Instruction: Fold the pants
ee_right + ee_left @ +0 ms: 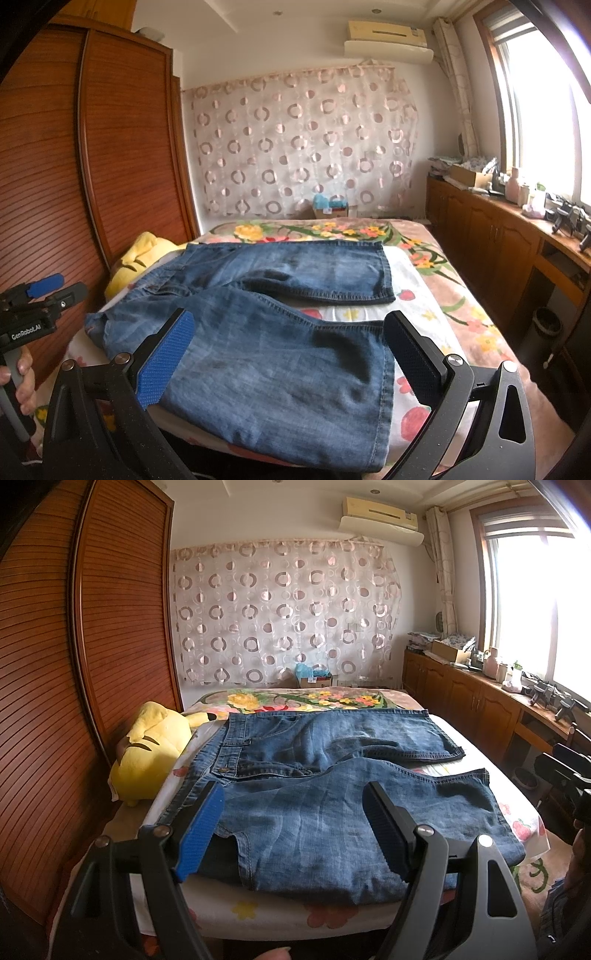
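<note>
A: Left wrist view. Left gripper fingers spread wide, nothing between them; they hover over the waist end of the pants, nearer leg below.

B: Right wrist view agrees. Right gripper also wide open and empty, above the nearer leg's hem end. Pants lie flat on the bed, legs splayed apart in a V, waistband toward the yellow plush toy.

A: Risks?

B: Nearer leg hangs slightly over the bed edge; a one-sided pull could drag the whole garment off. Denim looks stiff and layered, so the fingers may pinch only the top layer and leave the fold lopsided.

A: Also, the waistband sits close to the plush toy. Left fingers reaching there could snag it. Uneven lift between hands would twist the legs.
</note>
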Demonstrator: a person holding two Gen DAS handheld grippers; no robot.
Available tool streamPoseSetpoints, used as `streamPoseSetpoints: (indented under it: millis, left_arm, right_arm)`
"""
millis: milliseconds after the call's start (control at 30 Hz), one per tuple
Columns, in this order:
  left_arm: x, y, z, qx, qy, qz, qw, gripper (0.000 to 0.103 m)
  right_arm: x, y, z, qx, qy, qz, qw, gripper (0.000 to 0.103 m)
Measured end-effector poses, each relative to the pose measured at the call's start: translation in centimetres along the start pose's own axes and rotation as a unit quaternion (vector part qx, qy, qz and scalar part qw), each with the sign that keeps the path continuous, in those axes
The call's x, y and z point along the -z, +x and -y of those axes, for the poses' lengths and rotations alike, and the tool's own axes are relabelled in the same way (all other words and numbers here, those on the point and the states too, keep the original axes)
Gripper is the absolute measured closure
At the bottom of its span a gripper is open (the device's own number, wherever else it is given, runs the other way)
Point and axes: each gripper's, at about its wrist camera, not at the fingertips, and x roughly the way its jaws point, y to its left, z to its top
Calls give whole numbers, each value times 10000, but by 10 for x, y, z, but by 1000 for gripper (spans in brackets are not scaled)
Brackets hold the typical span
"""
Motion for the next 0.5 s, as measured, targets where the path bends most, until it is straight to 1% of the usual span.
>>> streamPoseSetpoints:
  millis: [500]
  left_arm:
    - [1,0,0,4,-13,12,10000,25]
  right_arm:
    - [0,0,0,5,-3,14,10000,0]
